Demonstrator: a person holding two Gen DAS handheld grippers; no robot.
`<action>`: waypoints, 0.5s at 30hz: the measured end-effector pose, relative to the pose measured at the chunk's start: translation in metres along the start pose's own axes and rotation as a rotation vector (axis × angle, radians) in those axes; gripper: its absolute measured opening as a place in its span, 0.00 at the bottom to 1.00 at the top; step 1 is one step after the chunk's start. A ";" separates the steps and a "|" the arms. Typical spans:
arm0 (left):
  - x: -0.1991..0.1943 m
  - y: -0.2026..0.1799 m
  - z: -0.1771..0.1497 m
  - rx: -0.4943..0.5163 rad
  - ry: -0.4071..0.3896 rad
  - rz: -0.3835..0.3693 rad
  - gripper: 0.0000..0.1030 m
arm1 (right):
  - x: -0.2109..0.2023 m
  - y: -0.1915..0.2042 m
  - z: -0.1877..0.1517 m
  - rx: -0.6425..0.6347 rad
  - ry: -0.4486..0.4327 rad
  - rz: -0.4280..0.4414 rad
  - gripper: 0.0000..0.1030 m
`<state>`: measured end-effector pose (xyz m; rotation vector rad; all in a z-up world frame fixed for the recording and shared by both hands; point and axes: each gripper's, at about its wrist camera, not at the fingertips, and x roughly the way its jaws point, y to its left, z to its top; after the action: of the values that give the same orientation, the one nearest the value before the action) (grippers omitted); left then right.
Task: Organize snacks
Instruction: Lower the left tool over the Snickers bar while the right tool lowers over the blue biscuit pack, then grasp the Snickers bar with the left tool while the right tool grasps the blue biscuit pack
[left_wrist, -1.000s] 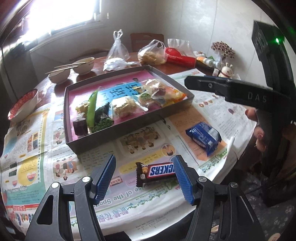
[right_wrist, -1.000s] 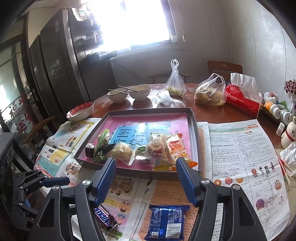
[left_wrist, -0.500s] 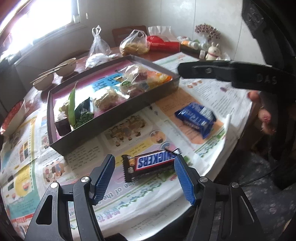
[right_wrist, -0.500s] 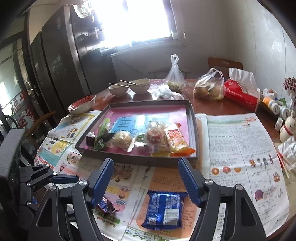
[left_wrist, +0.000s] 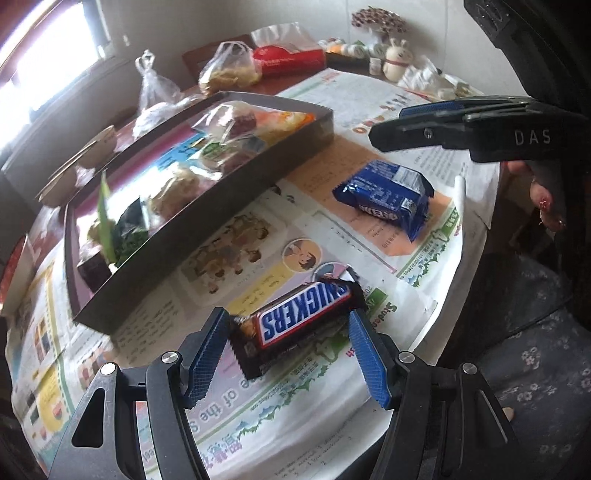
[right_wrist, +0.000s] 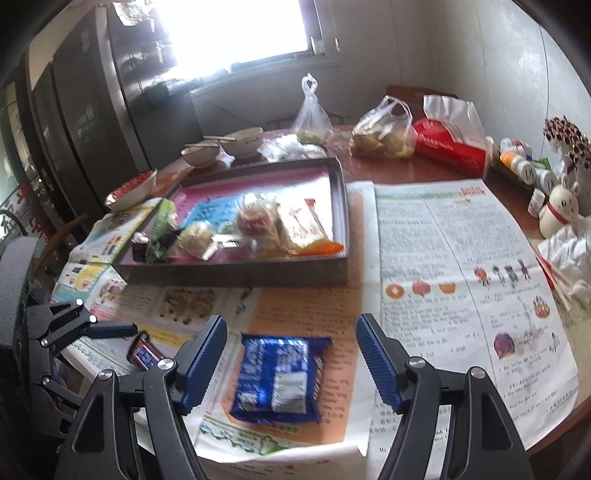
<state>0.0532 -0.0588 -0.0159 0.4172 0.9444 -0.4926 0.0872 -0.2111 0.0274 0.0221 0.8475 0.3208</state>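
Your left gripper (left_wrist: 288, 354), jaws wide, straddles the Snickers bar (left_wrist: 301, 319) end to end (long axis spans the gap), nearer than your equally wide right gripper (right_wrist: 291, 363).

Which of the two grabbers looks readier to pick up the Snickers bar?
The left gripper. Its open fingers already straddle the Snickers bar, one at each end. The right gripper hangs open over the blue packet, farther from the bar.
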 end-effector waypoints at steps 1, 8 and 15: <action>0.001 -0.001 0.001 0.010 0.000 0.000 0.66 | 0.001 -0.001 -0.004 -0.004 0.007 -0.005 0.70; 0.013 0.003 0.014 0.020 0.002 -0.028 0.66 | 0.014 0.007 -0.017 -0.048 0.057 -0.023 0.70; 0.020 0.013 0.016 -0.047 0.003 -0.075 0.65 | 0.026 0.018 -0.021 -0.082 0.082 -0.030 0.70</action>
<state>0.0813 -0.0611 -0.0225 0.3413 0.9752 -0.5367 0.0824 -0.1889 -0.0029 -0.0807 0.9142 0.3294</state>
